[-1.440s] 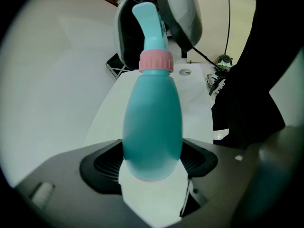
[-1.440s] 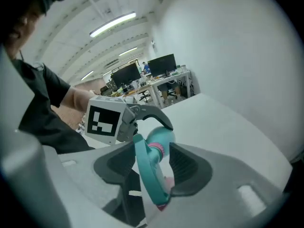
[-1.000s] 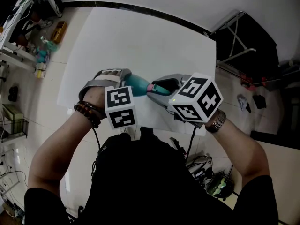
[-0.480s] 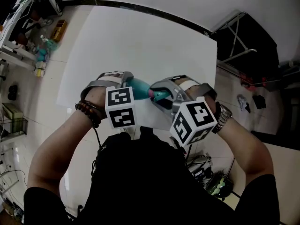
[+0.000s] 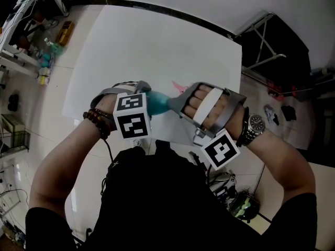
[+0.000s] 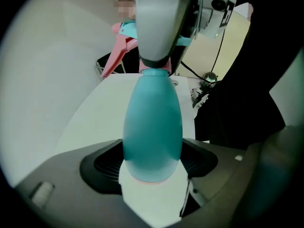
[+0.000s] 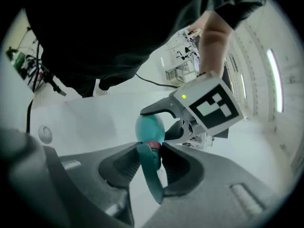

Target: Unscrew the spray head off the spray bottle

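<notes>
spray bottle point(image 5: 157, 103), clamped in left tongs point(image 6: 152, 161)

White table point(image 5: 157, 41), mostly bare, with a dark strip point(image 5: 157, 10) along its far edge. White wall beyond it. Pale tiled floor point(image 5: 44, 114) on the left. Far left is a cluttered white rack point(image 5: 13, 61), with a yellow object point(image 5: 65, 34) and small teal bottles point(image 5: 51, 48) near it; the rest there is too small to tell. Upper right is a black stand with a grey metal tube frame point(image 5: 264, 48). Small dark and red bits lie on the floor at right point(image 5: 276, 101). A tangle of cables point(image 5: 225, 184) sits off the table's near right corner, a green-tinted item point(image 5: 242, 205) just beside it. Ceiling light strip point(image 7: 274, 80) shows in the right gripper view.
</notes>
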The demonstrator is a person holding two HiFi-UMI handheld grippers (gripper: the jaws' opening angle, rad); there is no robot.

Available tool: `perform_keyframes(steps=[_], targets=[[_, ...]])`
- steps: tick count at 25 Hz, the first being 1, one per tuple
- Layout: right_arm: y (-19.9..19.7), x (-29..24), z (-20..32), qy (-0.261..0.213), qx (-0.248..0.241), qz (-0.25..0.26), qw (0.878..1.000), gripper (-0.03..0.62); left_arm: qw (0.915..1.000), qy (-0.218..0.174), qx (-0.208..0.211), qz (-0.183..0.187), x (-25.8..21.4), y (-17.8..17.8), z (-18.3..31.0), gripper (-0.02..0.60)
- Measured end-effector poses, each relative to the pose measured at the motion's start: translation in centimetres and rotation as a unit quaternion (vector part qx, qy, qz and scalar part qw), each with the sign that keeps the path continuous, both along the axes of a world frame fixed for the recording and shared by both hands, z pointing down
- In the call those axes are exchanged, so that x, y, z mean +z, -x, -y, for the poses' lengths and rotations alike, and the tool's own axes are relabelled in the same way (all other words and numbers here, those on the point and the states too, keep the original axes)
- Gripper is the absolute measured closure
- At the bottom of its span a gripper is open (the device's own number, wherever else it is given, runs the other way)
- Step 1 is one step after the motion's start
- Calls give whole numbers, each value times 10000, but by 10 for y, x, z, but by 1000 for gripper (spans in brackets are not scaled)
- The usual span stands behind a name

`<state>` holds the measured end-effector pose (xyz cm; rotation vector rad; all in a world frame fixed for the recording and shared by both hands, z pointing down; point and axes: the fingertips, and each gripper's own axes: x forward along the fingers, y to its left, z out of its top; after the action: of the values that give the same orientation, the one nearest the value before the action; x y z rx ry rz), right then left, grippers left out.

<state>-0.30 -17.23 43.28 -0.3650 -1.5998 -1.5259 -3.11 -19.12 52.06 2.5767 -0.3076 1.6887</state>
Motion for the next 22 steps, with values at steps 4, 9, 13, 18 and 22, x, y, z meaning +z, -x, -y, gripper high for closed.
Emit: perform_keyframes(steps=[4, 9, 13, 18, 22], targets=[[-6, 4, -9, -469, -710, -112, 9963, 476, 9989, 374, 193, -185, 2, -4, -14, 189], [-15, 4, -19, -776, -1340, -194, 9878, 477, 9938, 900, 406, -509, 2, -15, -32, 189], [-17, 2, -22, -892, -1588, -171, 9831, 477, 9908, 1059, 474, -698, -1, -19, -37, 189], [-17, -2, -22, -850, -1518, -114, 9847, 476, 9915, 944, 519, -728, -4, -19, -36, 190], [-14, -8, -11, -668, -938, 75, 9933, 462, 9964, 444, 344, -633, -6, -18, -21, 192]])
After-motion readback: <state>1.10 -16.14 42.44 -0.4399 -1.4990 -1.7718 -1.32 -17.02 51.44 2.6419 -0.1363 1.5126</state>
